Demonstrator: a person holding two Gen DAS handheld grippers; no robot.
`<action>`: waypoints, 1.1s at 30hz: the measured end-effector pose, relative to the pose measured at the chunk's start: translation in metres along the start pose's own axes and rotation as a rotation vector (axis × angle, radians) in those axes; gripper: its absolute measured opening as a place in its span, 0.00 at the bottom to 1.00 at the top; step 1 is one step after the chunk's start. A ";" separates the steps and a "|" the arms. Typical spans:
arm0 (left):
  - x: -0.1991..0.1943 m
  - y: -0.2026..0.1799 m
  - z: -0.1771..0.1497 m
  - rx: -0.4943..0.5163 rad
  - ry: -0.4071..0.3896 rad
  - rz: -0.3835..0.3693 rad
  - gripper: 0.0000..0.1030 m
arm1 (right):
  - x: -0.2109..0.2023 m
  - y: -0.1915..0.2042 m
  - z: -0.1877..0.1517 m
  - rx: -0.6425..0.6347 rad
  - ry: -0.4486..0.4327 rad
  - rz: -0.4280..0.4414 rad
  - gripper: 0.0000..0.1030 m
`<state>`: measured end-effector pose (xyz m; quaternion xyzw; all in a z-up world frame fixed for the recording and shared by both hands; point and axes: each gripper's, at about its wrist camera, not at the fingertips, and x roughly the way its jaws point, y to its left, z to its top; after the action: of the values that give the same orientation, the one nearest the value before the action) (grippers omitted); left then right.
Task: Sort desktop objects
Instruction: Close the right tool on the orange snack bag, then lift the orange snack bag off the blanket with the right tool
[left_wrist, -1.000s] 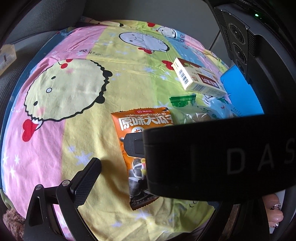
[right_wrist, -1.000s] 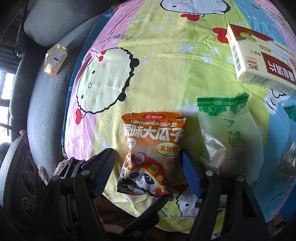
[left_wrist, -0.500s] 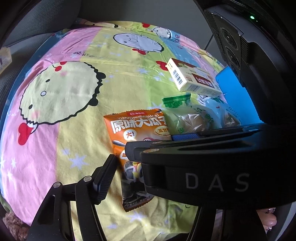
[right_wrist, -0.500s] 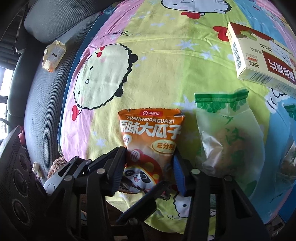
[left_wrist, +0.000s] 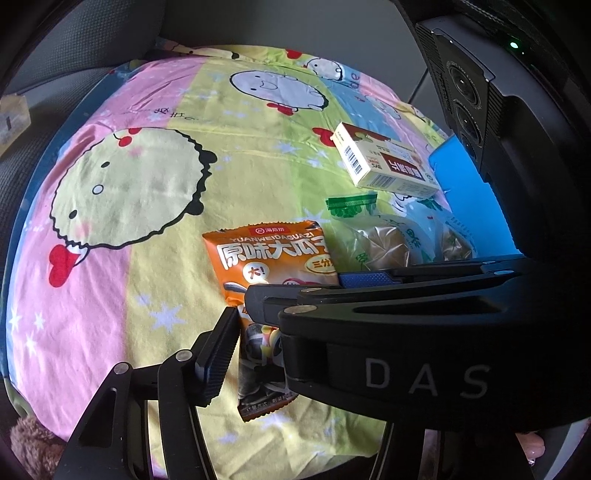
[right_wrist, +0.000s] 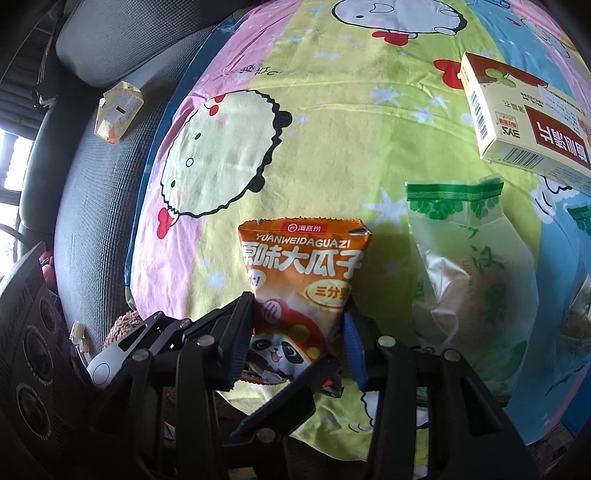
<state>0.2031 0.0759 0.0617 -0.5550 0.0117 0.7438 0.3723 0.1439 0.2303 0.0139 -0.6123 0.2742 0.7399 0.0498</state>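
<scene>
Right gripper (right_wrist: 299, 336) clamps the orange snack packet (right_wrist: 303, 280) for lifting off the table (right_wrist: 332, 147), while the left gripper (left_wrist: 255, 343) is closing on its lower end.

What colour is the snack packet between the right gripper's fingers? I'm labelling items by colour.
Orange, with white lettering and a panda; the snack packet shows best in the right wrist view.

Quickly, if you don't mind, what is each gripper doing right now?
Left gripper: jaws closing around the orange snack packet; a firm grip cannot be told.
Right gripper: closed on that packet's lower half.
</scene>
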 end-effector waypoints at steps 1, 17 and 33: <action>-0.002 0.000 0.001 0.000 -0.004 -0.001 0.58 | -0.002 0.001 0.000 -0.002 -0.004 0.000 0.43; -0.033 -0.021 0.007 0.047 -0.071 0.005 0.58 | -0.039 0.014 -0.005 -0.027 -0.081 0.015 0.42; -0.037 -0.052 0.013 0.116 -0.080 -0.017 0.55 | -0.068 -0.003 -0.014 0.024 -0.132 0.002 0.42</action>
<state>0.2260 0.0994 0.1184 -0.5025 0.0351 0.7603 0.4101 0.1743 0.2438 0.0746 -0.5614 0.2798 0.7753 0.0740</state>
